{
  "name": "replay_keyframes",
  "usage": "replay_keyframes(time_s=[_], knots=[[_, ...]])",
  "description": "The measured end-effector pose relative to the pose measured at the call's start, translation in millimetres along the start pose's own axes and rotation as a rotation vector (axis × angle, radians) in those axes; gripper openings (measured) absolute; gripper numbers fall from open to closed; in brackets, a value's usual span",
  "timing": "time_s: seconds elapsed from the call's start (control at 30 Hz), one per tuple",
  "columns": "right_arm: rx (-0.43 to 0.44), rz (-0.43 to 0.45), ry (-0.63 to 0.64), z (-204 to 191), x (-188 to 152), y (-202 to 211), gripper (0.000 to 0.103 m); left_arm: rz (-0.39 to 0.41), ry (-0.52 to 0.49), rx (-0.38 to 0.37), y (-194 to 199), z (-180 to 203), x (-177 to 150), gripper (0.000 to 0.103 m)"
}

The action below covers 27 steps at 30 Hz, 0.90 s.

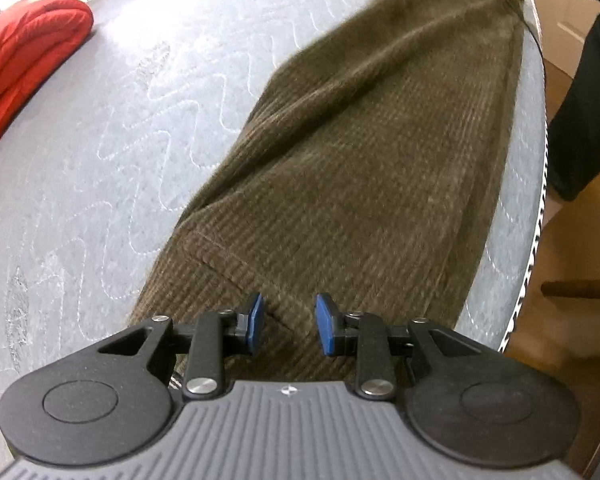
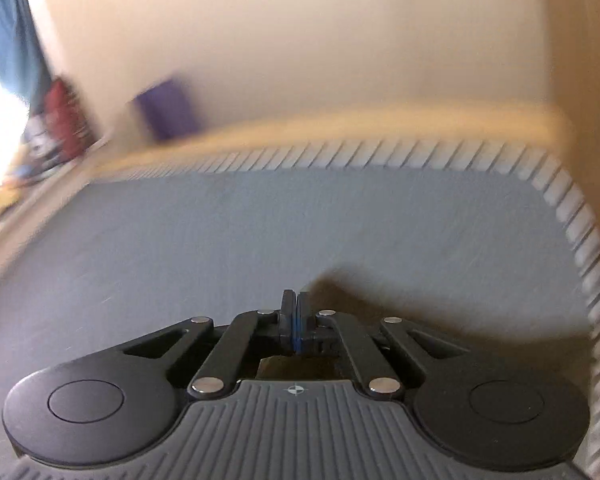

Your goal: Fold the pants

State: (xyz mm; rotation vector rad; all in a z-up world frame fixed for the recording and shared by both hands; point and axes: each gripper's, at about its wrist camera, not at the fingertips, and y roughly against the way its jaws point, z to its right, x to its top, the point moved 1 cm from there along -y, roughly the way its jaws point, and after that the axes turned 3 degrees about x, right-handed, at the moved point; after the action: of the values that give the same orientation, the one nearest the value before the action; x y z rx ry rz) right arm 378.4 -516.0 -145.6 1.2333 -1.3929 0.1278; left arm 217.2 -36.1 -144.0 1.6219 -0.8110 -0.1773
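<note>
- Left gripper (image 1: pixel 288 326) stands with its jaws apart above the brown corduroy pants (image 1: pixel 356 152), pads clear of the cloth.
- Right gripper (image 2: pixel 295 322) is closed; blur hides whether cloth is pinched.
- Pants lie along the mattress's (image 1: pixel 100 128) right edge; bare quilting spreads leftward to a red blanket (image 1: pixel 24 60).

Blurred purple box (image 2: pixel 168 108); pants (image 2: pixel 340 292) smeared beside fingers (image 2: pixel 288 312).
</note>
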Motion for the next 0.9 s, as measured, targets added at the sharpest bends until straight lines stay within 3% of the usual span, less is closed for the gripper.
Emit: replay_keyframes(time_s=[0.03, 0.1, 0.13, 0.2, 0.27, 0.3, 0.33, 0.37, 0.47, 0.5, 0.53, 0.63, 0.7, 0.77, 0.8, 0.83, 0.87, 0.9], knots=[[0.011, -0.036, -0.008, 4.9, 1.0, -5.1, 0.004, 0.001, -0.001, 0.0, -0.1, 0.5, 0.0, 0.032], [0.112, -0.196, -0.08, 17.2, -3.1, -20.2, 0.004, -0.003, -0.009, 0.0, -0.1, 3.1, -2.4, 0.032], [0.133, -0.228, -0.097, 20.4, -3.3, -22.4, 0.005, -0.009, -0.011, -0.004, -0.1, 4.3, -4.6, 0.032], [0.156, -0.222, -0.069, 19.5, -0.7, -14.1, 0.011, -0.035, -0.009, -0.016, -3.4, 6.8, -10.5, 0.032], [0.21, -0.211, -0.021, 17.0, 6.1, -0.3, 0.03, -0.119, -0.012, -0.048, -13.6, 11.3, -23.8, 0.032], [0.243, -0.209, 0.003, 17.1, 7.2, 7.7, 0.032, -0.187, -0.043, -0.059, -21.4, 17.8, -35.2, 0.031], [0.272, -0.211, 0.028, 16.7, 6.7, 18.0, 0.033, -0.199, -0.089, -0.059, -21.4, 24.5, -42.2, 0.032], [0.295, -0.215, 0.056, 16.4, 11.6, 20.5, 0.033, -0.173, -0.125, -0.044, -16.0, 29.1, -44.3, 0.032], [0.327, -0.217, 0.136, 17.5, 17.5, 38.3, 0.033, -0.124, -0.029, -0.053, -2.3, 19.0, -43.9, 0.033], [0.335, -0.214, 0.149, 20.4, 19.3, 46.8, 0.033, -0.089, -0.026, -0.045, 4.8, 18.2, -44.7, 0.037], [0.339, -0.211, 0.15, 24.4, 21.2, 54.8, 0.033, -0.074, -0.031, -0.033, 8.1, 18.9, -45.9, 0.047], [0.342, -0.215, 0.087, 42.5, 32.0, 74.9, 0.034, -0.105, -0.097, -0.007, 5.1, 32.0, -52.0, 0.072], [0.351, -0.222, 0.012, 57.1, 45.2, 92.2, 0.034, -0.115, -0.193, 0.025, 0.8, 48.6, -53.4, 0.075], [0.363, -0.196, -0.044, 69.0, 57.0, 113.0, 0.042, -0.143, -0.256, 0.058, -5.5, 57.1, -53.9, 0.07], [0.365, -0.181, -0.051, 74.1, 60.5, 123.3, 0.045, -0.145, -0.262, 0.065, -5.3, 57.2, -52.1, 0.053], [0.364, -0.167, -0.05, 79.5, 60.8, 130.8, 0.048, -0.146, -0.236, 0.04, -2.9, 54.2, -49.1, 0.014], [0.358, -0.157, -0.047, 85.0, 60.2, 137.2, 0.049, -0.145, -0.184, -0.007, 1.5, 49.6, -45.4, 0.003], [0.344, -0.155, -0.05, 92.7, 56.9, 141.1, 0.05, -0.126, -0.157, -0.024, 8.4, 46.1, -42.5, 0.002]])
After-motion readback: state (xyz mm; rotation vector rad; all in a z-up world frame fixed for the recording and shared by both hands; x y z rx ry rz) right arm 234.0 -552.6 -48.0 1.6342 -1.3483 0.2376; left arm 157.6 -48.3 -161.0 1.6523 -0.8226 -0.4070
